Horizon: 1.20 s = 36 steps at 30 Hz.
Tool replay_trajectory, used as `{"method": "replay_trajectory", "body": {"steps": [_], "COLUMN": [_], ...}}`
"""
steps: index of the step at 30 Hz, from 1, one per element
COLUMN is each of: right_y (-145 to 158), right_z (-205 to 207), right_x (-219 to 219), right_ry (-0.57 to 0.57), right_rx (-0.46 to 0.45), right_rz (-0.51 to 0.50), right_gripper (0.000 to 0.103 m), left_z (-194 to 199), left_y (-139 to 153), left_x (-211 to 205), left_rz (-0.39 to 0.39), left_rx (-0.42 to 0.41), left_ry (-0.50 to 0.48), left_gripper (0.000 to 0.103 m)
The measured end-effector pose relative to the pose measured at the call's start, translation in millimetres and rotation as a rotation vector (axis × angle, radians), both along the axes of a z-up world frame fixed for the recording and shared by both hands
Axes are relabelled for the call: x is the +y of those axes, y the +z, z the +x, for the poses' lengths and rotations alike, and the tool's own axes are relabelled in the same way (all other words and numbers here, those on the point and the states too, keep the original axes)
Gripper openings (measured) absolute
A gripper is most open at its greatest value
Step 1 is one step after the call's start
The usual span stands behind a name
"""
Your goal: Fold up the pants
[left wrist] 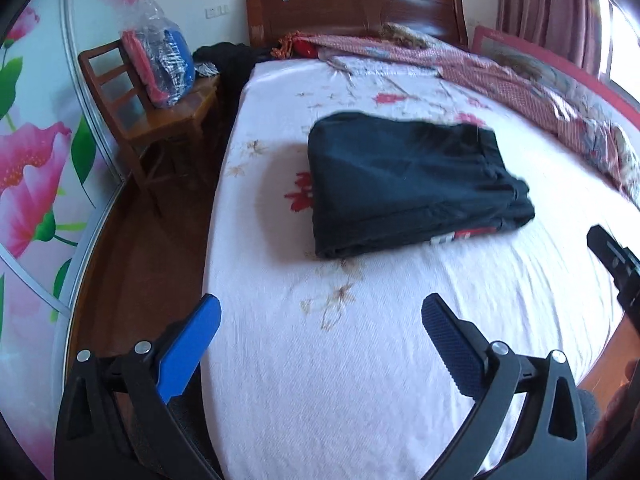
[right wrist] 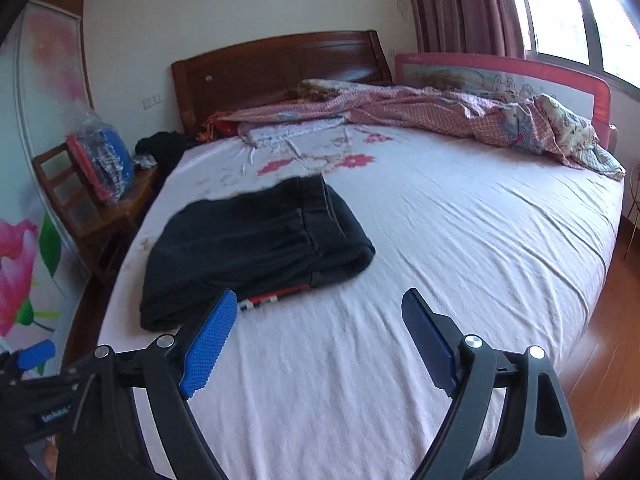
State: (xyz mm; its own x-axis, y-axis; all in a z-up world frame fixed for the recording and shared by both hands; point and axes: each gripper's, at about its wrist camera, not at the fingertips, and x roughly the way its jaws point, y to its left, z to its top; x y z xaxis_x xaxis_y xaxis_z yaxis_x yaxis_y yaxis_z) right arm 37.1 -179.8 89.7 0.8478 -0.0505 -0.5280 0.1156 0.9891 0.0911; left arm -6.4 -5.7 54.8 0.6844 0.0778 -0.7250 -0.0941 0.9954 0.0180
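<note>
Nearest, the left hand-held gripper [left wrist: 320, 312] hangs over the near edge of the bed [left wrist: 360, 380], its blue pads spread wide with nothing between them. The right hand-held gripper [right wrist: 316, 306] is also wide and empty, apart from the cloth. Beyond them, the dark pants [left wrist: 408, 184] lie folded into a compact stack on the white floral sheet. Farther back, a rumpled quilt [right wrist: 460, 116] lies before the headboard [left wrist: 352, 4]; a chair [left wrist: 132, 92] stands beside the bed.

Black pants [left wrist: 412, 188]; white red-flowered sheet [left wrist: 360, 380]; blue tool pads [right wrist: 208, 344].
</note>
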Motion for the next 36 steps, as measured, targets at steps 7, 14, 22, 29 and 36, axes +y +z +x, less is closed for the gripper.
{"method": "replay_trajectory", "body": {"steps": [7,14,22,29,36], "right_y": [-3,-29,-38,-40,-42], "right_z": [-11,-16,-15,-14,-12], "right_x": [22,18,40,37,31], "right_ry": [0.012,0.023,0.099,0.082,0.075], "right_rx": [-0.044,0.001,0.056,0.068,0.082], "right_rz": [-0.030,-0.059,-0.094,-0.074,-0.052], "right_gripper": [0.084,0.084,0.084,0.084,0.084], "left_z": [-1,-15,-15,-14,-12], "left_y": [-2,-24,-23,-25,-28], "left_x": [5,7,2,5,3], "left_rz": [0.017,0.000,0.025,0.010,0.006], "left_rx": [-0.047,-0.032,-0.032,-0.024,-0.007], "left_ry": [0.064,0.078,0.062,0.071,0.062], "left_gripper": [0.101,0.101,0.101,0.101,0.101]}}
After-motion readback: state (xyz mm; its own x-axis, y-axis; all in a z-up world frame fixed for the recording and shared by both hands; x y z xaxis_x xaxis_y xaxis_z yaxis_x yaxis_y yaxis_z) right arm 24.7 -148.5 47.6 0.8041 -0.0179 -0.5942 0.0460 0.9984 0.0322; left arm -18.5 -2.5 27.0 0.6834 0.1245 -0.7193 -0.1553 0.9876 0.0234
